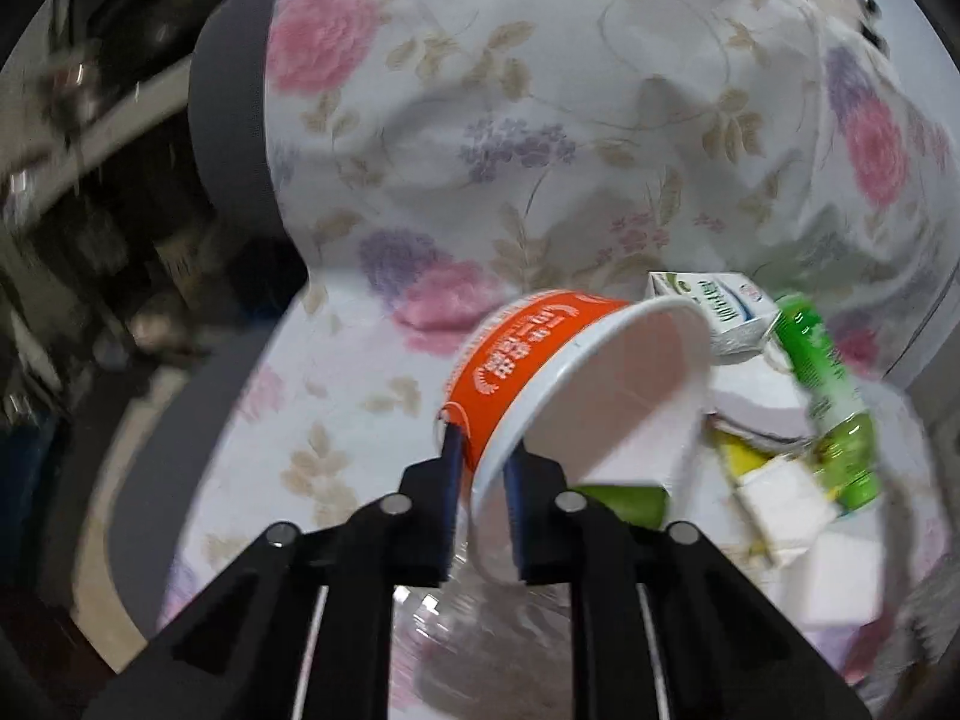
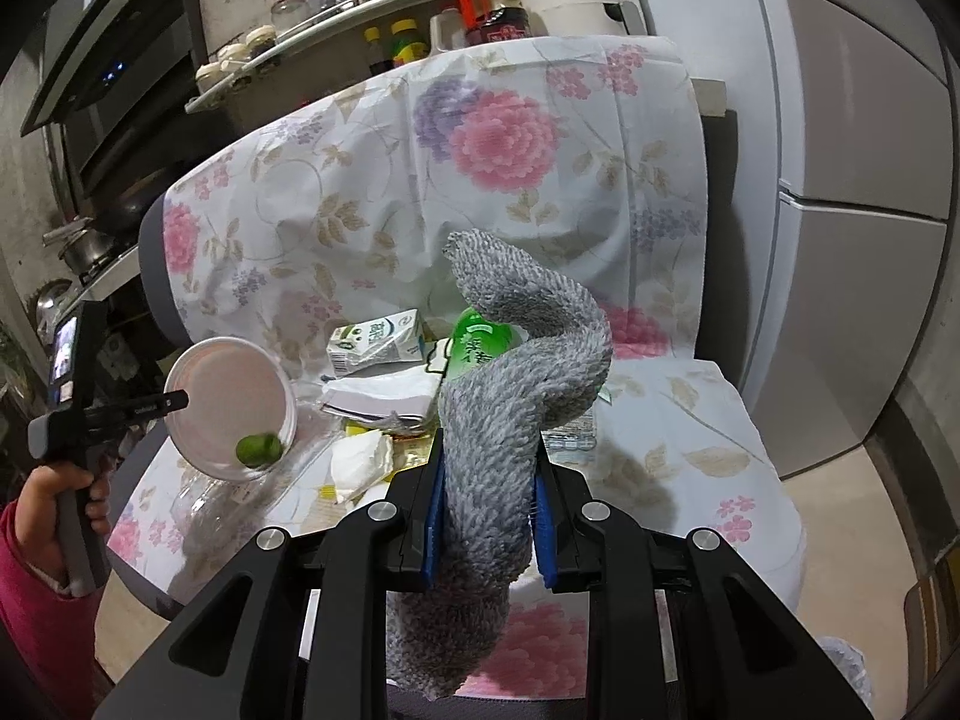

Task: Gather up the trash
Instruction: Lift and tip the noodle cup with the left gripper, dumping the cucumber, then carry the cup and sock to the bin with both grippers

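Note:
An orange-and-white paper bowl [image 1: 576,372] hangs tilted over the chair seat, and my left gripper [image 1: 483,468] is shut on its rim, one finger inside and one outside. In the right wrist view the same bowl [image 2: 231,408] shows a small green round thing [image 2: 259,449] inside, with the left gripper [image 2: 177,402] held by a hand in a red sleeve. My right gripper [image 2: 489,510] is shut on a grey woven cloth [image 2: 516,360] that curls up in front of it. A milk carton [image 2: 375,339], a green bottle [image 2: 480,342] and white tissues [image 2: 384,393] lie on the seat.
A floral sheet [image 2: 510,138] covers the chair. A clear plastic bottle [image 2: 198,498] lies near the seat's front left. A silver fridge [image 2: 852,180] stands at the right. Behind are a shelf of jars [image 2: 384,0] and, at the left, a stove with pans [image 2: 90,246].

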A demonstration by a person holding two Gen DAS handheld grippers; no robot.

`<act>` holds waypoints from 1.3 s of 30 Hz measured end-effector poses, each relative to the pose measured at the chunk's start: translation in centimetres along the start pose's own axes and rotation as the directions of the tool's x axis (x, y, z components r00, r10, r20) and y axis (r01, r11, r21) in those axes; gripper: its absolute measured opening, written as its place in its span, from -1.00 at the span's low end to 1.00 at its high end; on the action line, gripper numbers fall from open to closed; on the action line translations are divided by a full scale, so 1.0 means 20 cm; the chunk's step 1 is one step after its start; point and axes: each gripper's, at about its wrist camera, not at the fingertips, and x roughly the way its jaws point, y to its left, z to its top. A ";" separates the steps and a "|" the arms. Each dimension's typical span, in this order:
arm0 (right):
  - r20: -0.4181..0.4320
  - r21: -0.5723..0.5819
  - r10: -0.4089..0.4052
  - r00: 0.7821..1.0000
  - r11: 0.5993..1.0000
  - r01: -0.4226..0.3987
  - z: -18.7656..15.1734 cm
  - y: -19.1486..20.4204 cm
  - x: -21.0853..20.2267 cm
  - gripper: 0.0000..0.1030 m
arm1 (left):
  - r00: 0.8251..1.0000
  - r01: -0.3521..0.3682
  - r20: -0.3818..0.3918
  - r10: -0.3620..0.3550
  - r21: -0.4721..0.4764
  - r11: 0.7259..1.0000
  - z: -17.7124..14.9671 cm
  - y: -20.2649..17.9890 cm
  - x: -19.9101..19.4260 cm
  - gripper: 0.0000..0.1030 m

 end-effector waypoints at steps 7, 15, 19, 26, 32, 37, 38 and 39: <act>0.002 0.002 -0.006 1.000 1.000 0.006 -0.01 0.01 -0.02 -0.49 | 0.993 -0.021 0.116 0.005 0.140 0.990 -0.03 -0.13 -0.06 -0.82; 0.004 0.014 -0.018 1.000 1.000 0.018 -0.01 -0.02 -0.03 -0.49 | 0.934 0.006 0.354 -0.053 0.132 0.991 0.03 -0.20 -0.27 -0.93; 0.004 0.018 -0.018 1.000 1.000 0.018 -0.01 -0.03 -0.04 -0.49 | 0.918 -0.032 0.396 -0.025 0.135 0.990 0.10 -0.25 -0.33 -0.93; 0.013 0.036 -0.031 0.999 0.999 0.030 -0.01 -0.08 -0.04 -0.49 | 0.946 0.102 0.303 -0.115 0.059 0.993 0.12 -0.22 -0.32 -0.93; 0.079 0.067 -0.026 0.997 0.998 0.021 -0.01 -0.14 -0.12 -0.55 | 0.947 0.214 0.230 -0.222 0.061 0.975 0.03 -0.28 -0.36 -0.93; 0.114 0.087 -0.046 0.992 0.996 0.036 0.00 -0.21 -0.23 -0.56 | 0.942 0.253 0.207 -0.265 0.086 0.964 -0.04 -0.38 -0.40 -0.93; 0.111 0.090 -0.049 0.993 0.995 0.039 -0.01 -0.22 -0.24 -0.56 | 0.943 0.253 0.200 -0.266 0.086 0.964 -0.05 -0.39 -0.39 -0.93; 0.105 0.089 -0.049 0.993 0.995 0.040 -0.03 -0.22 -0.25 -0.57 | 0.944 0.260 0.190 -0.271 0.081 0.962 -0.07 -0.39 -0.38 -0.93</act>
